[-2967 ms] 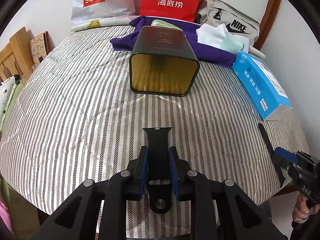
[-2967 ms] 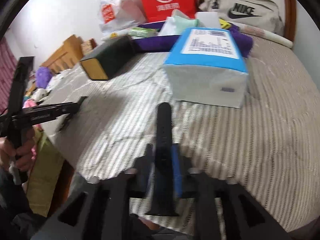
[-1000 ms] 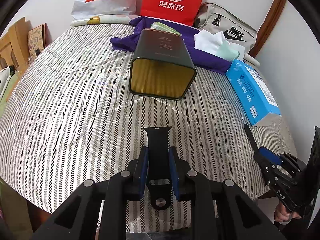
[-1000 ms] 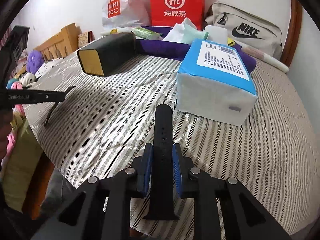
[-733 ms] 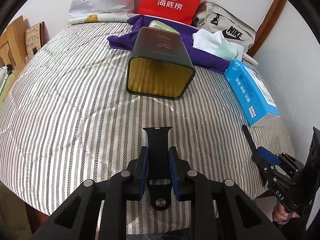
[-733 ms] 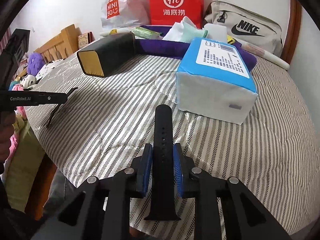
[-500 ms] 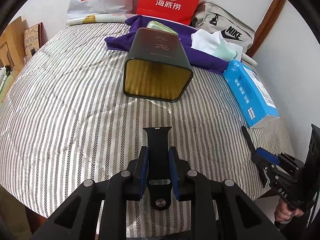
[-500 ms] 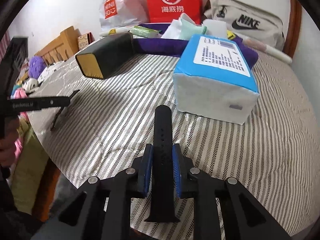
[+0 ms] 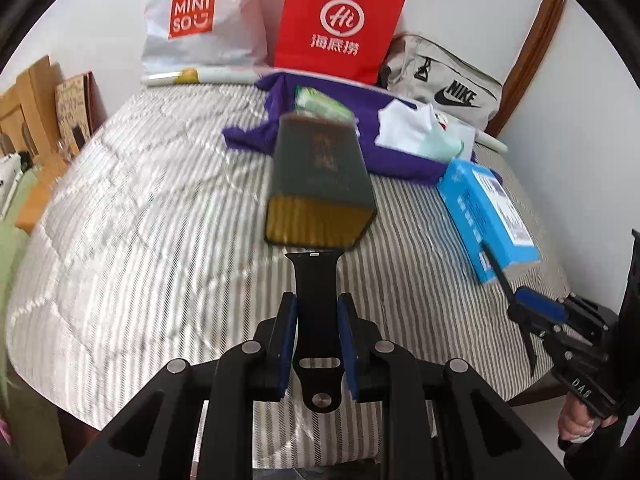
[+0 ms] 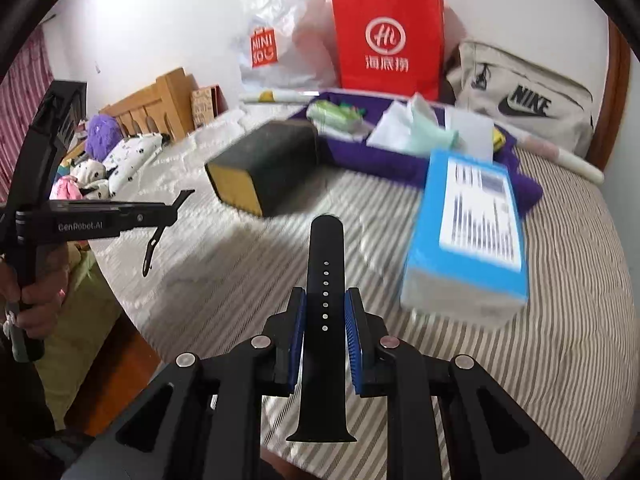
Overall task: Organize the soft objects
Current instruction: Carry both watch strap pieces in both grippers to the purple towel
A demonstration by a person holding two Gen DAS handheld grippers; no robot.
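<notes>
- Left wrist view: the left tongs [image 9: 316, 334] are closed on a short black watch strap half [image 9: 317, 304], its connector end pointing to 12 o'clock
- Just past the strap tip lies a dark green tin [image 9: 320, 184] on its side on the striped bed [image 9: 140, 248], its gold open mouth facing the camera
- Compared with half a second ago the tin sits closer to the strap tip and is blurred, so the left tongs have pushed forward toward it
- Right wrist view: the right tongs [image 10: 325, 322] are closed on the longer strap half with holes [image 10: 325, 280], pointing to 12 o'clock
- The blue tissue pack [image 10: 468, 232] lies at 2 o'clock from these tongs, the tin at 11 o'clock; both are blurred and the view has swung since the last picture
- Neither grip has changed over the last three seconds; both strap halves are held above the bed, not resting on it
- At the back, a purple cloth [image 9: 392, 152] holds wipes and tissues, with a red paper bag [image 9: 340, 24], a Miniso bag [image 9: 200, 24] and a Nike bag [image 9: 444, 80] by the wall
- Judgement: the straps look bound for the open tin; the left one seems nearest to going in
</notes>
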